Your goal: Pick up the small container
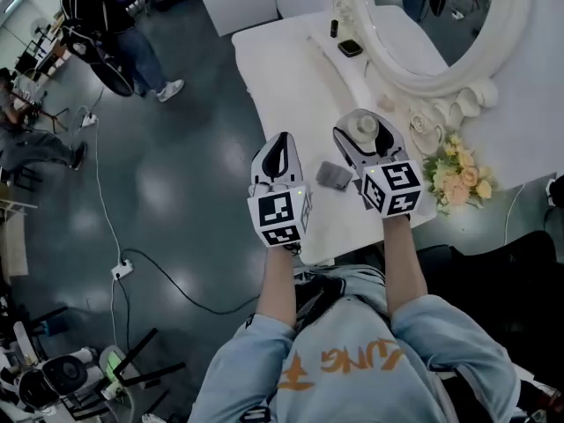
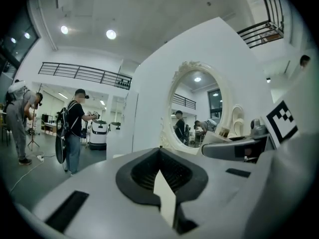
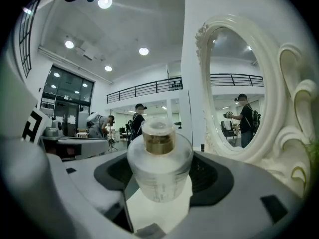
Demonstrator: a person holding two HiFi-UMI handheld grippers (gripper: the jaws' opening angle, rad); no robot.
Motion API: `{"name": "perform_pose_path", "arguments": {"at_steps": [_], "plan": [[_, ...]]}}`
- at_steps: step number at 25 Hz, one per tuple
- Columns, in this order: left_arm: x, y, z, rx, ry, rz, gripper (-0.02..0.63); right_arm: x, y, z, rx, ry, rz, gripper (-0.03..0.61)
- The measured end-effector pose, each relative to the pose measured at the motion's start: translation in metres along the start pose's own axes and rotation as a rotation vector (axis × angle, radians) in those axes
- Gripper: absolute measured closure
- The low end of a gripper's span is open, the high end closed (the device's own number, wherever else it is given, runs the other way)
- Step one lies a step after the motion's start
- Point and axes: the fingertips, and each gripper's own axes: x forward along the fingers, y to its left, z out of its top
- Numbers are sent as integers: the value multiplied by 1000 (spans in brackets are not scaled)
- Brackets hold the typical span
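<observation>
The right gripper pinches the container (frosted, gold neck) over the table. Just left, the left gripper has its jaws pressed together, empty.

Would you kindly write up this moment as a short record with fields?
Right claw: shut on the container
Container: clear, gold collar, upright
Left claw: shut, empty
Table: white; a grey item lies on it between the two claws
Mirror: white ornate frame, beyond the container
Flowers: to the right of the right claw
Task state: container gripped; cannot tell whether it is clear of the table
</observation>
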Motion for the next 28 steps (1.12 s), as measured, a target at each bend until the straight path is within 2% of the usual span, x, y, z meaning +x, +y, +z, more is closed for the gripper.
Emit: {"name": "perform_pose_path", "arguments": {"at_steps": [9,17,28], "plan": [[-16,-12,21,41,-18,3,595,-17,8,14,33,-32,42,241],[-10,-18,25,63,-8,-8,595,-19,-1,19,34,-40,33,241],[3,-11,15,60,21,-10,594,-8,-4,14,21,-26,34,241]]}}
